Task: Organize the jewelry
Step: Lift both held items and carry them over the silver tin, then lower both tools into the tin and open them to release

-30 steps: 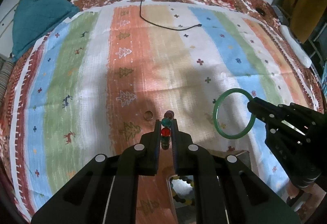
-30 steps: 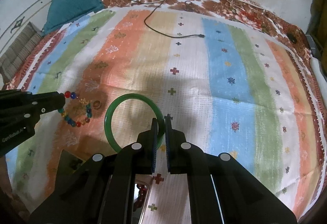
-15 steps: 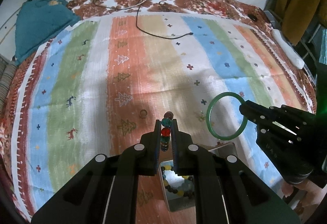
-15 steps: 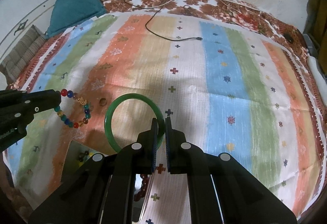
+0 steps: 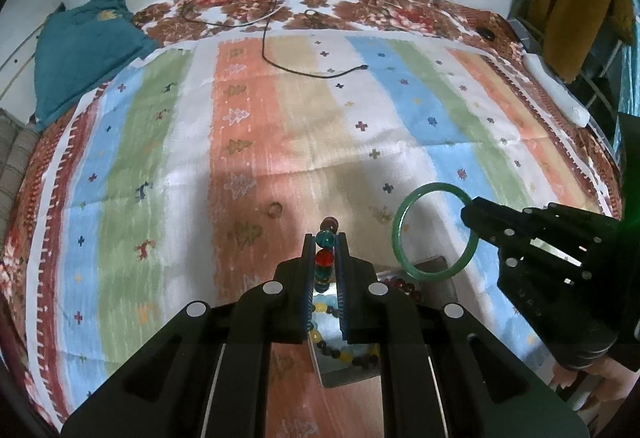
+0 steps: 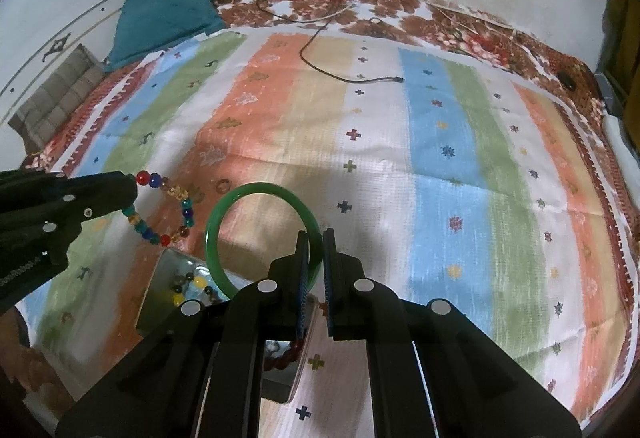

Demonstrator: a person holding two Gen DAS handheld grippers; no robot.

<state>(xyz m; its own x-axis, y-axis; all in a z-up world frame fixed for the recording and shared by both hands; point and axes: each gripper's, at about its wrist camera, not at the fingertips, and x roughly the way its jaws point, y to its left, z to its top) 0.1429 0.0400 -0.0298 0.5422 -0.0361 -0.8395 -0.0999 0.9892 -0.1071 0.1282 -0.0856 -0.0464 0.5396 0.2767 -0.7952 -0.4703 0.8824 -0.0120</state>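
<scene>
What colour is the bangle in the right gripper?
Green; the bangle shows best in the right wrist view.

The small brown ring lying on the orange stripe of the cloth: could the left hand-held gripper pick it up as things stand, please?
Probably not yet. The small brown ring lies bare on the cloth with nothing over it, but the left hand-held gripper is shut on the multicoloured beaded bracelet, so it would need to release that first.

Both claws are matte black plastic, each built of angular, ribbed arms dotted with round silver screw heads. The left claw [image 5: 325,258] has two narrow fingers [image 5: 306,278] lined with blue ridged pads. The right claw [image 6: 316,262] matches it. Faint white lettering marks the left claw's side in the right wrist view.
</scene>
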